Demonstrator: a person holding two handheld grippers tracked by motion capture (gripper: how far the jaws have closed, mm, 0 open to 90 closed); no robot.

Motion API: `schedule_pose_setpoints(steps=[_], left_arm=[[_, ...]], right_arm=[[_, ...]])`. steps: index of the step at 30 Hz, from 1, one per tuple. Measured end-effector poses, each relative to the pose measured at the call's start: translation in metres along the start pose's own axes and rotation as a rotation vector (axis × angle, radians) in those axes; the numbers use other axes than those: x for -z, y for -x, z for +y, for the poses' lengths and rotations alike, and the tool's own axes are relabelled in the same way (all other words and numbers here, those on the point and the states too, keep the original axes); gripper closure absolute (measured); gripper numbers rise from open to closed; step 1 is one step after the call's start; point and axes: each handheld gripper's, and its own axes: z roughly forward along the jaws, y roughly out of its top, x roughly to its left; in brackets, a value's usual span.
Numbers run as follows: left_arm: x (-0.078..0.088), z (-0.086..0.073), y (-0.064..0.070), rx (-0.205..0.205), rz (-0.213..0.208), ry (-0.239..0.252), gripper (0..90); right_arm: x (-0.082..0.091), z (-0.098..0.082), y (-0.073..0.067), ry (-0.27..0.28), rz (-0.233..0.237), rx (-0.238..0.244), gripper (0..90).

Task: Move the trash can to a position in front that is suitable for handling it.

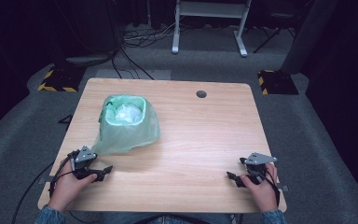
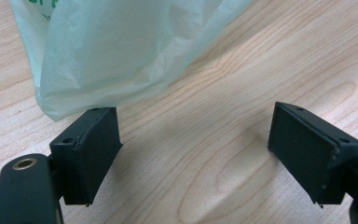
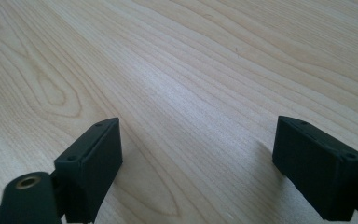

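High view: left gripper (image 1: 103,171) and right gripper (image 1: 233,177) rest on the light wooden table (image 1: 200,140), jaws wide apart, holding nothing. Pale green plastic bag (image 1: 127,126) over a small bin stands upright, mouth up, just beside the left gripper.

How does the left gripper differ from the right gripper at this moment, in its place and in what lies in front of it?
The left gripper rests near the table's left front corner, just before the green bag; the right gripper rests near the right front corner, far from the bag. The bag's loose edge hangs just beyond the left gripper's jaws; before the right gripper lies bare wood. Both are open and hold nothing.
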Motion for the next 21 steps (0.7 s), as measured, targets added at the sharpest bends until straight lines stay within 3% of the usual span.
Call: schedule_pose_setpoints(steps=[3, 5, 7, 17, 21], left_arm=[[0.000, 0.000, -0.001, 0.011, 0.008, 0.008, 20.0], [0.003, 0.000, -0.002, 0.044, 0.001, 0.013, 22.1], [0.005, 0.001, -0.002, 0.039, 0.007, 0.020, 26.6], [0.026, 0.022, 0.002, 0.018, 0.011, 0.092, 27.0], [0.045, 0.037, 0.011, 0.005, -0.002, 0.138, 26.7]], right_arm=[[0.000, 0.000, 0.000, 0.000, 0.000, 0.001, 15.6], [0.000, 0.000, 0.000, 0.000, 0.000, 0.001, 15.6], [0.000, 0.000, 0.000, 0.000, 0.000, 0.001, 15.6], [0.000, 0.000, 0.000, 0.000, 0.000, 0.001, 15.6], [0.000, 0.000, 0.000, 0.000, 0.000, 0.001, 15.6]])
